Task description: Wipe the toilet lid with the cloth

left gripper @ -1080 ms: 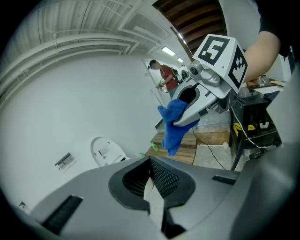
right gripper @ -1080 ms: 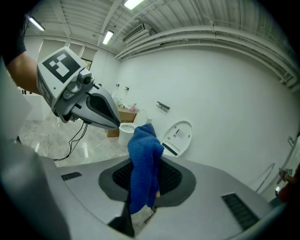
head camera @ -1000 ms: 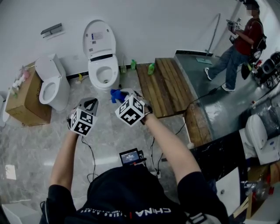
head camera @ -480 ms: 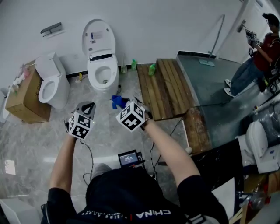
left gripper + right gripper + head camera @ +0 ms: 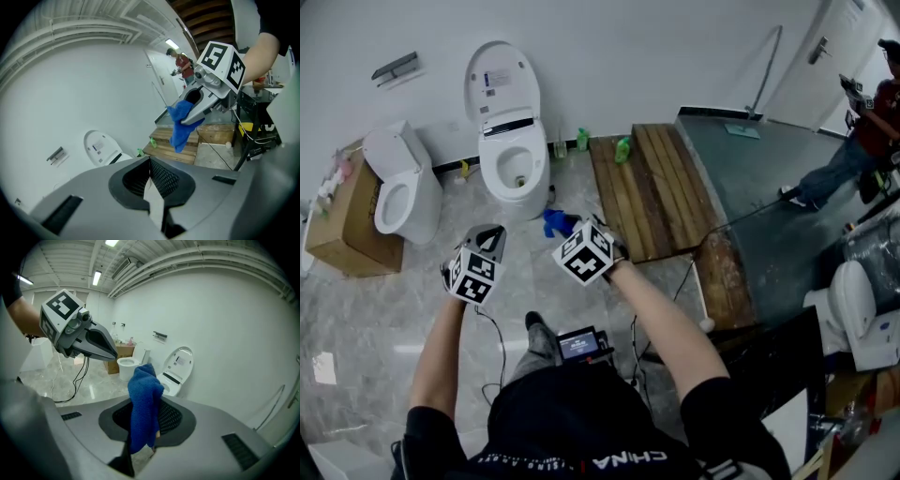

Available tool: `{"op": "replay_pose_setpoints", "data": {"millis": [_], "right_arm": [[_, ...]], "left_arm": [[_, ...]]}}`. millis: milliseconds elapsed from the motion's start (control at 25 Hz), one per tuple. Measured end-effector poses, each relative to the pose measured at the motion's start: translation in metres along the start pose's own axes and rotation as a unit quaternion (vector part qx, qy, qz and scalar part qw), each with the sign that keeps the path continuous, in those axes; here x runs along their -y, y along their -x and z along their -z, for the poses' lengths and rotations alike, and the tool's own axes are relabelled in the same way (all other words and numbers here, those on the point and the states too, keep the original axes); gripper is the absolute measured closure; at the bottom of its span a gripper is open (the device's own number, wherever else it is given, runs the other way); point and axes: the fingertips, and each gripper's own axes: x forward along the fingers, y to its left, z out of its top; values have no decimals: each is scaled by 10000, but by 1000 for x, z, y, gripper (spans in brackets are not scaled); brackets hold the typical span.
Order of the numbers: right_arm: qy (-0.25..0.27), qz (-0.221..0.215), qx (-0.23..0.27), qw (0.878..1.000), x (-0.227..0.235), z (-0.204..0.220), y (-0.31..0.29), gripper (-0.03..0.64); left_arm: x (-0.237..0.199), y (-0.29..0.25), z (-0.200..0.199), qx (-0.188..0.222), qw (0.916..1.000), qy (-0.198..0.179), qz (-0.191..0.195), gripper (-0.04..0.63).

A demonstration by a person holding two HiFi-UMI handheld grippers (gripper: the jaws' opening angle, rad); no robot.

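Both claws sit lower in the head view than a second ago, and the wearer's shoe [image 5: 538,327] now shows on the floor [image 5: 412,319] beneath them: a step toward the toilet. The bystander [image 5: 862,122] has drifted to the right edge.

Left claw [image 5: 491,231]: jaws together, nothing between them. Carried empty beside the other claw.

Right claw [image 5: 569,225]: clamped on the blue cloth [image 5: 554,222]. The cloth bunches up past the tips and hangs loose below them.

Toilet lid [image 5: 501,81]: raised, leaning back against the white wall behind the open bowl [image 5: 515,165]. Its long axis runs up the wall. Not yet touched; wiping not begun.

Key relation: the lid lies ahead of the right claw, well apart, beyond the bowl. In the head view it is up and left of the cloth, more nearly in line with the left claw. In the right gripper view it stands just right of the cloth tip. The cloth is in the right claw, so that hand must reach over the bowl, and strokes would likely run along the lid's upright length.

Second toilet [image 5: 394,187], cardboard box [image 5: 339,230] and wooden platform [image 5: 652,187] flank the target, clear of the path.
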Motion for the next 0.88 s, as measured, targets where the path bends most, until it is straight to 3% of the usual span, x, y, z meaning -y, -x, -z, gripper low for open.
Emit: {"op": "replay_pose_setpoints", "data": {"millis": [560, 880], "right_arm": [[-395, 515, -390, 9971, 83, -83, -138, 527], [-371, 433, -488, 9972, 95, -119, -210, 527]], "left_arm": [[-169, -108, 23, 282, 9972, -271, 631, 583], [-231, -144, 53, 242, 9972, -166, 684, 583]]}}
